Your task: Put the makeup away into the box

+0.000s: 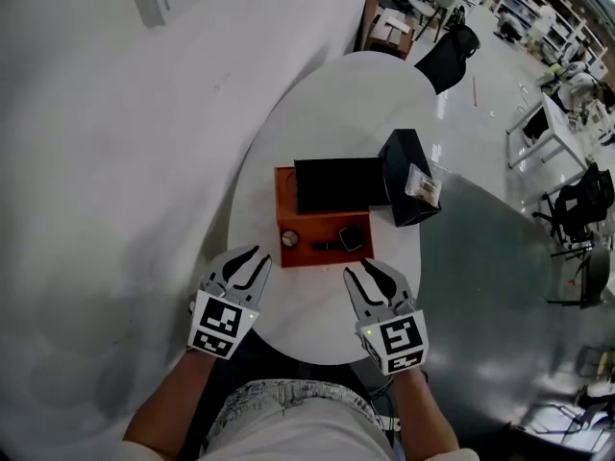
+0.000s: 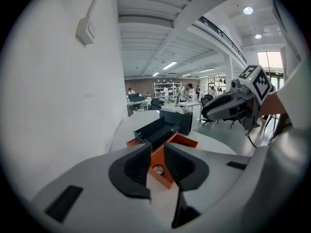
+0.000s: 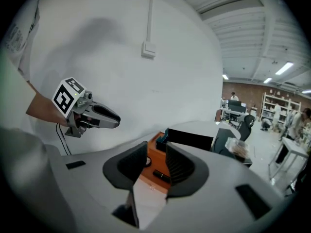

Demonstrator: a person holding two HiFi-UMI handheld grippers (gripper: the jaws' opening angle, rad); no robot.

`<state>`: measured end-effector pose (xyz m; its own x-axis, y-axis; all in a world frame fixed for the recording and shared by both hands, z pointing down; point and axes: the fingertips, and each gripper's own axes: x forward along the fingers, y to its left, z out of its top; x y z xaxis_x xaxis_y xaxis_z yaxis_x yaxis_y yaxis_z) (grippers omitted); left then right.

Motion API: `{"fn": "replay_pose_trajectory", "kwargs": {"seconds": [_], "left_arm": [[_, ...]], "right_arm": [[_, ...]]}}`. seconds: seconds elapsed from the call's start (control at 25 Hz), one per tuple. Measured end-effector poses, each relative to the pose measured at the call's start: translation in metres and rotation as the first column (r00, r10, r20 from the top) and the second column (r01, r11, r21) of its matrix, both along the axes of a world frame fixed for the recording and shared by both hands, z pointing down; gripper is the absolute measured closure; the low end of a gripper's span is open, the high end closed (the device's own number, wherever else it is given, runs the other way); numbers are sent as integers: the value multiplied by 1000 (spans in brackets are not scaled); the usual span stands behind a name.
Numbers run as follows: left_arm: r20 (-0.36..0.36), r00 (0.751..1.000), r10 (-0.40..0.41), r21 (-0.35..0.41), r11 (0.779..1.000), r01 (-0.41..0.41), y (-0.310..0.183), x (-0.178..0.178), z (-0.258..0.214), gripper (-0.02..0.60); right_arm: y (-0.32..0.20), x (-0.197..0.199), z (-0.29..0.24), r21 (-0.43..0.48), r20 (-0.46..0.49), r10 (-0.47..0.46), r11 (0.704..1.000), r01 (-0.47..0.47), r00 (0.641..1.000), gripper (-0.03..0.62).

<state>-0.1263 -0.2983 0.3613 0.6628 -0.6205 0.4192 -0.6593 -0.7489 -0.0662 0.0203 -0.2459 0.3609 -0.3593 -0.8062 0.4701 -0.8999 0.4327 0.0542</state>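
No word, number or brand could be read anywhere. The only printed marks were black-and-white square patterns on the marker cube (image 1: 223, 324) of the left gripper (image 1: 261, 255) and on that of the right gripper (image 1: 357, 268), none forming legible characters.

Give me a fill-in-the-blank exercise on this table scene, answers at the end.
1. The black box stands on a tray coloured ____.
2. In the head view, the round compact lies to the ____ of the black tube.
3. The left gripper and right gripper have their jaws apart with ____ between them.
4. The table is coloured ____.
Missing words: orange; left; nothing; white.
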Motion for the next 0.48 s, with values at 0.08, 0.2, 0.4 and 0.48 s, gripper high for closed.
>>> {"fn": "replay_pose_trajectory", "kwargs": {"seconds": [0.08,0.2,0.4,0.48], "left_arm": [[-19,1000,-13,-11,1000,13,1,-1,-2,485],[-35,999,-23,-8,1000,23,5,0,-6,491],[-53,998,-34,-3,999,34,10,1,-11,503],[-59,998,-33,-2,999,33,11,2,-12,515]], "right_arm": [[1,-1,-1,-1,0,-5,1000,5,1000,468],[2,-2,-1,2,9,-18,1000,18,1000,476],[4,-4,-9,24,23,-36,999,36,999,496],[5,-3,-10,30,26,-39,999,38,999,508]]}}
